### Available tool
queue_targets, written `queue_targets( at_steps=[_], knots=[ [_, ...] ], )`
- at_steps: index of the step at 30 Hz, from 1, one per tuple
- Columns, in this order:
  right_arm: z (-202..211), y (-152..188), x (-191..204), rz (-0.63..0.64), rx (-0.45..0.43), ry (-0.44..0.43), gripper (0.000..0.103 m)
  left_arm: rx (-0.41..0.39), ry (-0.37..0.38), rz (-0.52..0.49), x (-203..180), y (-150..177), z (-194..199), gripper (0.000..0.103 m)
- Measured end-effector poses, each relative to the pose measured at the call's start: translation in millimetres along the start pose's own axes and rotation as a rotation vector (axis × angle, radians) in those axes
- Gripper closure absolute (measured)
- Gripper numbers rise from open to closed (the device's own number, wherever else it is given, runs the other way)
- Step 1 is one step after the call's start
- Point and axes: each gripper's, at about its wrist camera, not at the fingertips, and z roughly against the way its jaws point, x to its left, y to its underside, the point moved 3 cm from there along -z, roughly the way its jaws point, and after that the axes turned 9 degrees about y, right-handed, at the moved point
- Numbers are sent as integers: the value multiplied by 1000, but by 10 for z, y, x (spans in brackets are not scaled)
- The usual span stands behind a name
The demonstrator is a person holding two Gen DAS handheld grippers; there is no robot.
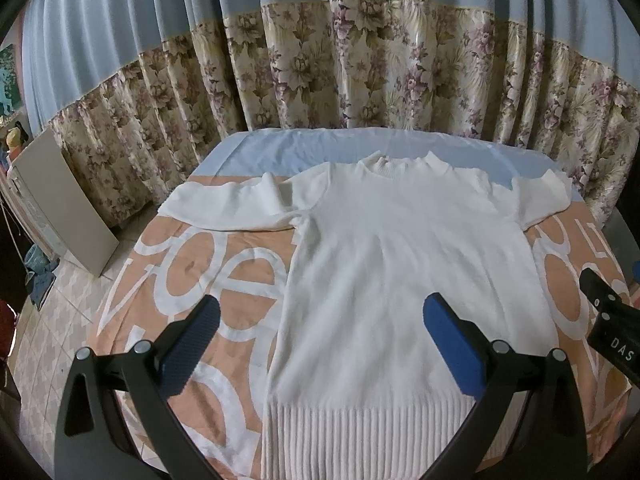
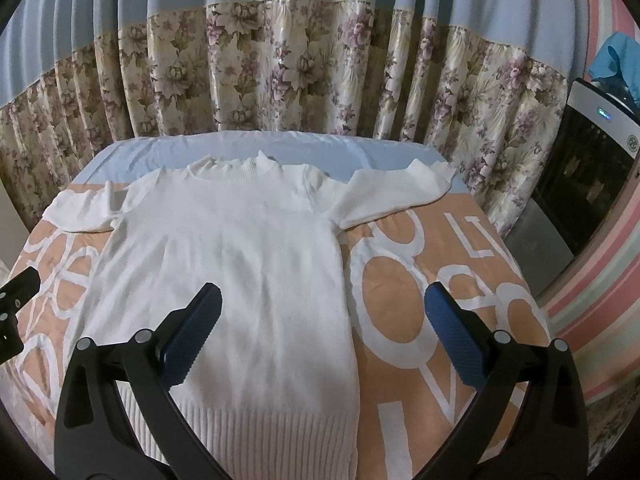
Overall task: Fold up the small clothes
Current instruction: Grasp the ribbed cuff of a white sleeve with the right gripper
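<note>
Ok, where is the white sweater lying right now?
The white sweater lies flat in the middle of the orange lettered bedspread, collar toward the floral curtain, sleeves spread out, ribbed hem nearest both open grippers.

Both grippers spread wide, holding nothing.

The left gripper (image 1: 320, 312) has its blue-padded fingers (image 1: 192, 348) far apart and angled forward and down. The right gripper (image 2: 322, 310) matches, its fingers (image 2: 452, 340) parted as wide. Each gripper's black tip shows at the edge of the other's view, side by side.
</note>
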Motion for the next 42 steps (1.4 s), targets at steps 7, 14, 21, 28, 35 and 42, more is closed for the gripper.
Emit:
queue_targets(
  at_steps=[7, 14, 21, 28, 35, 42],
  knots=[
    [-276, -142, 29, 9, 44, -5, 3, 32, -1, -33, -114, -268, -316, 1],
    [-738, -377, -37, -3, 69, -18, 3, 63, 20, -59, -338, -625, -852, 1],
    [-1230, -660, -172, -14, 66, -14, 3, 84, 48, -76, -616, -973, -1374, 1],
    [-1726, -896, -437, -31, 77, -68, 3, 75, 89, -98, -970, -1252, -1806, 1],
    [-2305, -1158, -1031, -41, 56, -51, 3, 25, 199, -89, -1401, -1524, -2222, 1],
    [-3148, -1435, -1734, -30, 20, -8, 3, 71, 149, -95, -1790, -1661, -2768, 1]
  ],
)
